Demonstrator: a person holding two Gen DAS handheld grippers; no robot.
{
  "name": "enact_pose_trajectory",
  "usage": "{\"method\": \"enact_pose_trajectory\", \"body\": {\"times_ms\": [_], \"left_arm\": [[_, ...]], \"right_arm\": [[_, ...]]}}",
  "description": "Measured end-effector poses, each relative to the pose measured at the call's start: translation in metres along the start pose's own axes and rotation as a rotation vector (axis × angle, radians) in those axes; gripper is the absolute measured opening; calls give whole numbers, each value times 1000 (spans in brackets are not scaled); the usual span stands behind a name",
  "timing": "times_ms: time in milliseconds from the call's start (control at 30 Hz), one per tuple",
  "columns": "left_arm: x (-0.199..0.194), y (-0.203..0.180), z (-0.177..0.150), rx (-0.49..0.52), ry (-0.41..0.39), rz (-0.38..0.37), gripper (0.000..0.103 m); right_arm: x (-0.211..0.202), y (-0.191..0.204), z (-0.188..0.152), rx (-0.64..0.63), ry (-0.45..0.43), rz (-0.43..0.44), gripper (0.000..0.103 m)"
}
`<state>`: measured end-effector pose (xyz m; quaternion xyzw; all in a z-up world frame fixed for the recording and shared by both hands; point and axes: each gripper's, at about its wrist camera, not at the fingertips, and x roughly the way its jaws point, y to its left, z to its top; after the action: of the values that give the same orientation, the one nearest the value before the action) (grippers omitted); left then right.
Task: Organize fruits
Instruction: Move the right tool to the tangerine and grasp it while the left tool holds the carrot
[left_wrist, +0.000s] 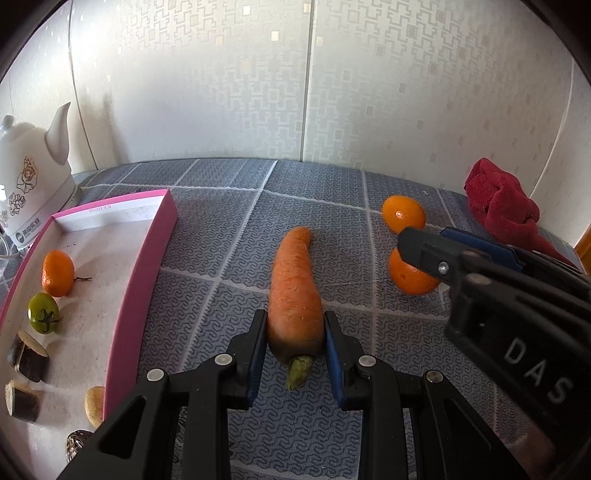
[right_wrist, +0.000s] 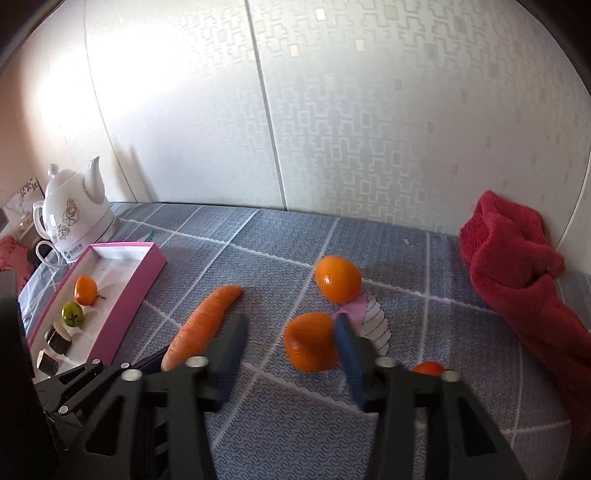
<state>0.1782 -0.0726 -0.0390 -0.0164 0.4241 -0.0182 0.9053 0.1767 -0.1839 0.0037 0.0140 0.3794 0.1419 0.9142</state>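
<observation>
My left gripper (left_wrist: 295, 332) is shut on the thick stem end of a carrot (left_wrist: 295, 291) that lies on the blue patterned cloth; the carrot also shows in the right wrist view (right_wrist: 201, 325). My right gripper (right_wrist: 291, 332) is open around a near orange (right_wrist: 312, 341), its right finger touching the fruit; in the left wrist view the gripper (left_wrist: 424, 247) is over this orange (left_wrist: 412, 277). A second orange (right_wrist: 338, 278) (left_wrist: 402, 214) lies farther back. The pink box (left_wrist: 144, 273) (right_wrist: 125, 295) holds an orange (left_wrist: 57, 273), a green tomato (left_wrist: 43, 312) and dark cut pieces (left_wrist: 27, 356).
A white teapot (left_wrist: 33, 184) (right_wrist: 75, 218) stands behind the box. A red towel (right_wrist: 524, 280) (left_wrist: 502, 210) lies at the right by the wall. A small red fruit (right_wrist: 428, 368) peeks beside my right gripper. A pink and white leaf card (right_wrist: 373, 317) lies under the oranges.
</observation>
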Motion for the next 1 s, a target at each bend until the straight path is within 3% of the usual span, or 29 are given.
{"method": "enact_pose_trajectory", "body": {"times_ms": [267,500,767,1000], "left_arm": [[0,0,0,1,1,0,30],[0,1,1,-5,2,-3,30],[1,1,1,-8,2,0,30],[0,2,1,-22,1,-4,30]], "right_arm": [[-2,-5,-2,24,4,23,31],[2,-3,-2,26,4,39,59],[10,0,-2,1,3,-21,60],[7,-14,0,56,-3,-7,60]]}}
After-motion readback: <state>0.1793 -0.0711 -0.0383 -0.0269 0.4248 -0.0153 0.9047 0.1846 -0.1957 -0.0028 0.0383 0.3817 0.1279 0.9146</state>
